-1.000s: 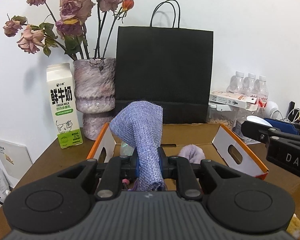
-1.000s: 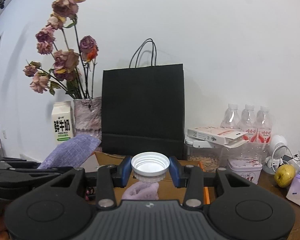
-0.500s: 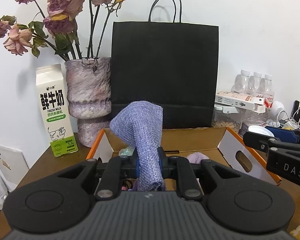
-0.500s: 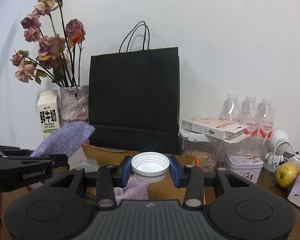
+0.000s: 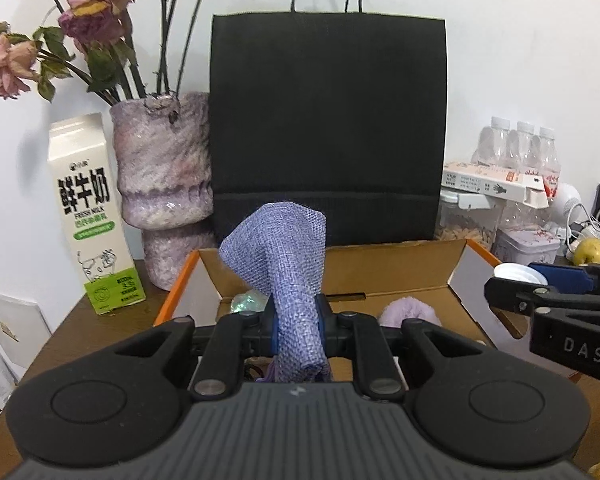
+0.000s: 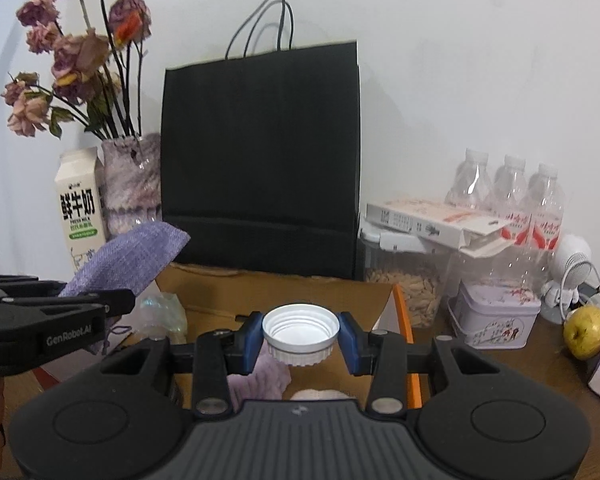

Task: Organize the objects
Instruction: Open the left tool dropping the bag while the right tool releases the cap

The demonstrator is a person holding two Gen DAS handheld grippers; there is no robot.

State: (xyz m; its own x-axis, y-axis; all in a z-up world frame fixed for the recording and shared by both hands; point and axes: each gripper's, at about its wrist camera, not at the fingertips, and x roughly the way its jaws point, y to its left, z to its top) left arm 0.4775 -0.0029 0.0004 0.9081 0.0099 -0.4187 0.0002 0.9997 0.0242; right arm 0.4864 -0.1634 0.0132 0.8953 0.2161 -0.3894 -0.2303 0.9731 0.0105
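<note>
My left gripper (image 5: 298,330) is shut on a purple woven cloth pouch (image 5: 288,264), held upright over the near edge of an open cardboard box (image 5: 400,272) with orange rims. My right gripper (image 6: 300,342) is shut on a white screw cap (image 6: 300,330), open side up, above the same box (image 6: 400,308). The pouch also shows at the left of the right wrist view (image 6: 132,256); the cap shows at the right of the left wrist view (image 5: 518,272). A fluffy lilac item (image 5: 410,310) and a clear greenish packet (image 5: 246,302) lie in the box.
A black paper bag (image 5: 328,132) stands behind the box. A vase of dried roses (image 5: 164,184) and a milk carton (image 5: 90,216) stand to the left. Water bottles (image 6: 508,188), a white carton (image 6: 432,220), a nut jar (image 6: 416,280), a tin (image 6: 494,316) and an apple (image 6: 586,332) crowd the right.
Both grippers have moved forward and down toward the box, still holding the pouch and the cap. The bag and vase look nearer and larger.
</note>
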